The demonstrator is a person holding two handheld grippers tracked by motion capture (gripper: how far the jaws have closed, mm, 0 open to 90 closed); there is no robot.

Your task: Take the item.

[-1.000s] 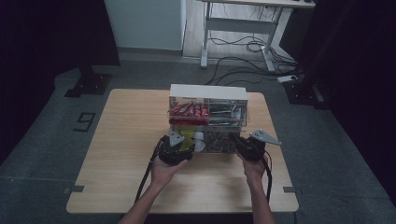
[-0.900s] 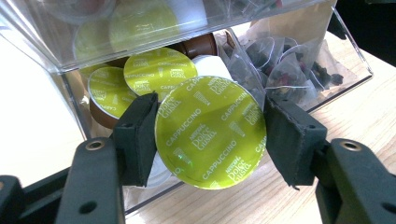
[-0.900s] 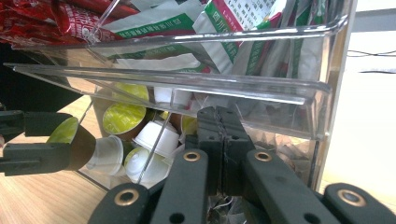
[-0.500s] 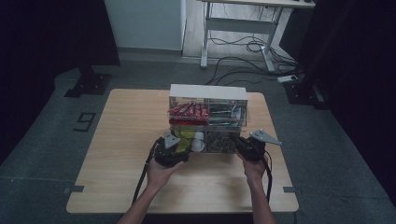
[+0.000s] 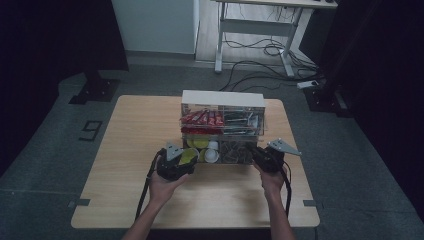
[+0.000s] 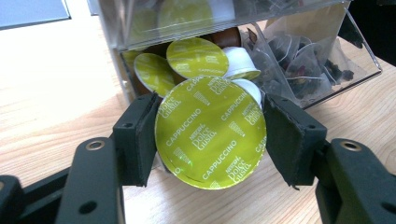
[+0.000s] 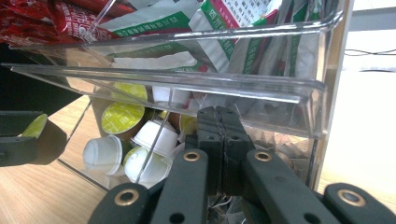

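High view: the left gripper holds a yellow-green capsule just before the clear organiser on the wooden table; the right gripper sits at the organiser's lower right corner.

Left gripper view: the capsule is a round pod with a glossy green foil lid printed "Cappuccino"; the jaws pinch it by its rim on both sides, so it sits squarely between the pads, in front of the open lower bin.

Right gripper view: the right gripper has its jaws pressed together, empty, close against the organiser's clear front.
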